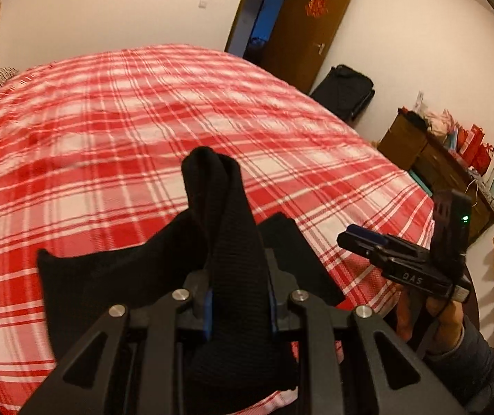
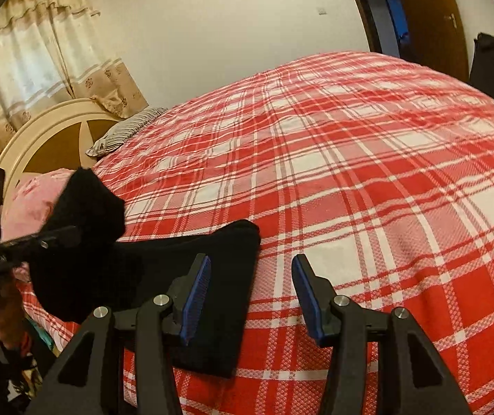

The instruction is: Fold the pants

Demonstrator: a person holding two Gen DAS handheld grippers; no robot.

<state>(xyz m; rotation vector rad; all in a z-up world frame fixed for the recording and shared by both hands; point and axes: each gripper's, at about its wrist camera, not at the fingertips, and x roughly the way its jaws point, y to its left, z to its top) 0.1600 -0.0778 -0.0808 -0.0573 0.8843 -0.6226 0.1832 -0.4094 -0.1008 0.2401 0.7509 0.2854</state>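
Black knit pants (image 2: 191,276) at the near edge of the red plaid bed (image 2: 368,180), partly lifted. Left gripper (image 1: 238,314) clenched on a bunched fold, raised above the sheet. Flat part of the cloth just left of the right gripper (image 2: 250,294), long axis running away across the bed. Right gripper released, empty, nearer the free straight edge, so probably next to grasp.

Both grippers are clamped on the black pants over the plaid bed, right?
Not quite: only the left gripper is clamped on the black pants. The right wrist view shows the right gripper open and empty over the plaid bed.
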